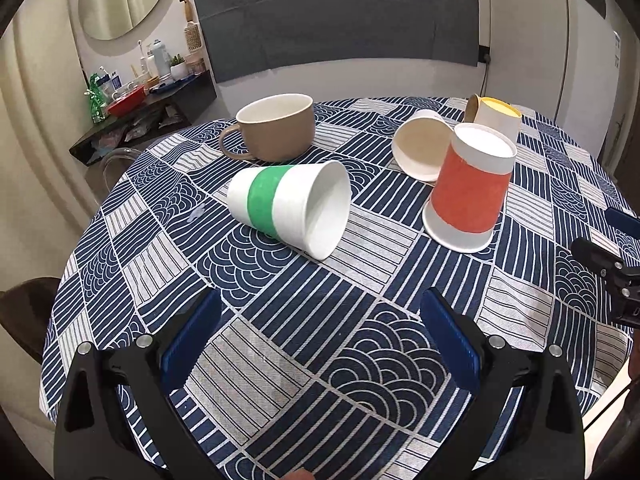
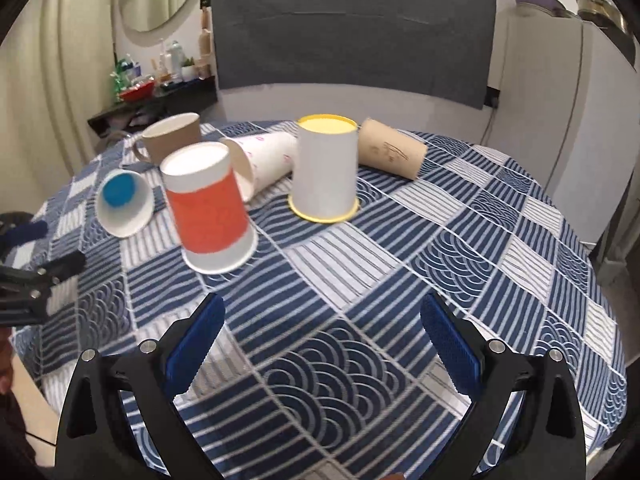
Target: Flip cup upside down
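An orange-banded paper cup [image 1: 468, 188] stands upside down, tilted, on the patterned tablecloth [image 1: 304, 312]; it also shows in the right wrist view [image 2: 208, 208], blurred. A green-banded cup [image 1: 288, 208] lies on its side, mouth toward me; its blue inside bottom [image 2: 118, 194] shows in the right wrist view. A yellow-rimmed white cup [image 2: 325, 168] stands upside down. My left gripper [image 1: 320, 336] is open and empty, short of the green cup. My right gripper [image 2: 320, 336] is open and empty, below the orange cup.
A brown ceramic mug [image 1: 276, 128] stands upright at the back. A white cup [image 1: 420, 148] and a brown cup [image 2: 390, 154] lie on their sides. A grey chair back [image 1: 336, 16] rises behind the table. A cluttered shelf [image 1: 140, 104] is at the left.
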`<state>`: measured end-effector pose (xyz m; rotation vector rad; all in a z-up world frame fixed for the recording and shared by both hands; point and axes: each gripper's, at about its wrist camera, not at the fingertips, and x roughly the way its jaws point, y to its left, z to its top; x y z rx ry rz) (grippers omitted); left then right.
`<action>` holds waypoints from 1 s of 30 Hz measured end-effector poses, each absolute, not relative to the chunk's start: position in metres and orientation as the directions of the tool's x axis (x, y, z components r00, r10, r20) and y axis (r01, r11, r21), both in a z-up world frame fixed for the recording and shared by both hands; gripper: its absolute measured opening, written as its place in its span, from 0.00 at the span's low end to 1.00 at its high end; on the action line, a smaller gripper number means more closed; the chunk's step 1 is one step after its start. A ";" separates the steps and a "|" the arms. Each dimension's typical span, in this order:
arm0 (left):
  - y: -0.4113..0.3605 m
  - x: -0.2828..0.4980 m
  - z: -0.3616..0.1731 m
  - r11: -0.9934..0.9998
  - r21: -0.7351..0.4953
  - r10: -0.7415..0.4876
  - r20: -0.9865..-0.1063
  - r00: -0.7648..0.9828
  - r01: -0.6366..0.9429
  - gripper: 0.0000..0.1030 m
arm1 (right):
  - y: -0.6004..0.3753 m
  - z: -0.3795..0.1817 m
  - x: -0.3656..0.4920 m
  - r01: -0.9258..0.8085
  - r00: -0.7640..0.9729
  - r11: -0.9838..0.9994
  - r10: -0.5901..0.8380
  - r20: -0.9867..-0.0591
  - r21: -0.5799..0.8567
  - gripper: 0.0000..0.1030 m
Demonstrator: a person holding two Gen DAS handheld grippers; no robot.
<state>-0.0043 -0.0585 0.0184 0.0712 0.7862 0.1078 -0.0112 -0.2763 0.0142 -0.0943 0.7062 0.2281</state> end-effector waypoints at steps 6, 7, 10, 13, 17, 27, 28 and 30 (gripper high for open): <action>-0.037 -0.001 0.010 0.993 0.052 0.113 -0.684 0.721 -0.106 0.94 | -0.263 0.011 -0.015 -0.249 0.754 0.968 0.185 -0.630 -0.013 0.92; -0.035 0.000 0.009 0.993 0.048 0.112 -0.684 0.721 -0.108 0.94 | -0.262 0.009 -0.015 -0.247 0.755 0.969 0.183 -0.630 -0.014 0.92; -0.032 0.000 0.004 0.993 0.039 0.107 -0.676 0.729 -0.109 0.94 | -0.262 0.003 -0.014 -0.239 0.758 0.971 0.179 -0.627 -0.011 0.92; -0.034 0.001 0.000 0.994 0.044 0.102 -0.671 0.735 -0.099 0.94 | -0.263 -0.003 -0.012 -0.220 0.762 0.975 0.164 -0.626 -0.012 0.92; -0.037 0.002 -0.005 0.995 0.050 0.095 -0.668 0.738 -0.083 0.94 | -0.267 -0.007 -0.009 -0.211 0.765 0.977 0.172 -0.620 0.011 0.92; -0.037 0.004 -0.011 0.996 0.055 0.094 -0.677 0.730 -0.077 0.94 | -0.263 -0.011 -0.009 -0.226 0.759 0.974 0.181 -0.625 0.008 0.92; -0.037 0.004 -0.011 0.995 0.057 0.099 -0.678 0.729 -0.082 0.94 | -0.263 -0.012 -0.009 -0.229 0.757 0.973 0.183 -0.627 0.008 0.92; -0.038 0.004 -0.012 0.993 0.078 0.122 -0.675 0.728 -0.094 0.94 | -0.262 -0.012 -0.008 -0.231 0.755 0.973 0.183 -0.630 0.006 0.92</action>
